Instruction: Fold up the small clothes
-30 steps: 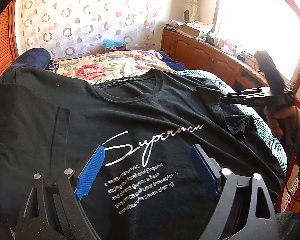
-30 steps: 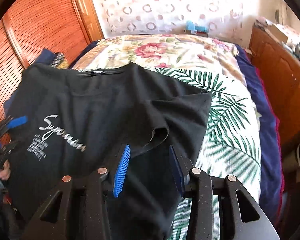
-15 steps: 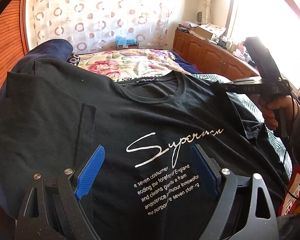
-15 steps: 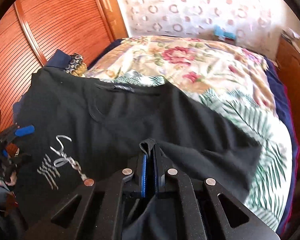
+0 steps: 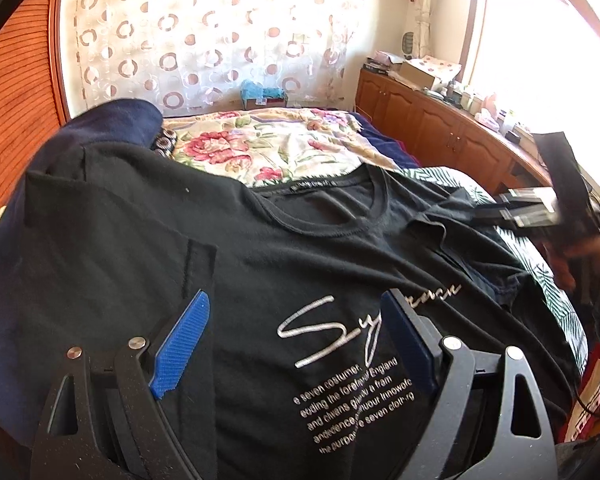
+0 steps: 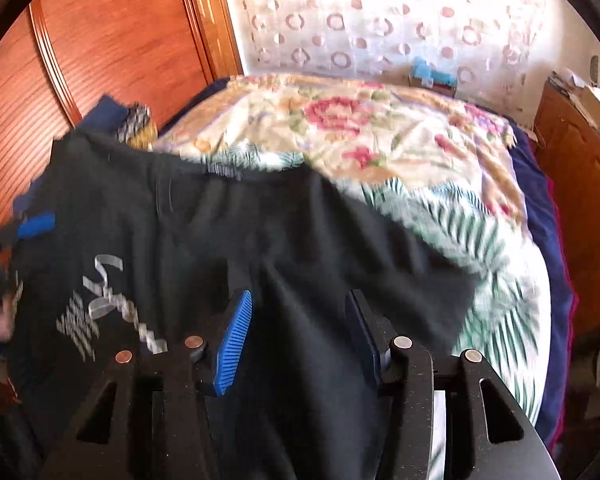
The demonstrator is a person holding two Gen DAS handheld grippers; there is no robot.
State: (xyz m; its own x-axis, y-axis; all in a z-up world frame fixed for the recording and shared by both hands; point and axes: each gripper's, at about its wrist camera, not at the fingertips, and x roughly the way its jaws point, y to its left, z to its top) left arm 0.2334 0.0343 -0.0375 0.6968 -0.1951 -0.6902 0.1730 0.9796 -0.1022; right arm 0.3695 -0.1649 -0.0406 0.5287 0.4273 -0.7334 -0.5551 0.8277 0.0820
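The fingers (image 5: 180,344) of the left gripper (image 5: 296,344) stand wide apart above the tee (image 5: 260,248), pinching nothing; its blue pads hang over the white print (image 5: 340,356) on the chest. The right gripper (image 6: 298,336) has just been opening: its jaws are parted with dark cloth beneath and between them, and the pads do not press on it. In the left view that gripper (image 5: 528,212) shows at the right edge, blurred, low over the tee's sleeve (image 5: 452,220), with a hand (image 5: 572,256) behind it; whether it touches the cloth there I cannot tell.

The tee lies face up across the near end of the bed (image 6: 500,288), collar (image 5: 320,204) toward the far side, print reading toward the left gripper. Its right sleeve is folded in over the body, leaving creases near the shoulder. Palm-leaf sheet shows beside the tee on the right, and a floral cover (image 6: 360,128) lies beyond the collar. A navy garment (image 5: 116,124) sits at the far left corner, next to the wooden wardrobe (image 6: 112,40). A curtain (image 5: 204,32) with rings hangs behind the bed.
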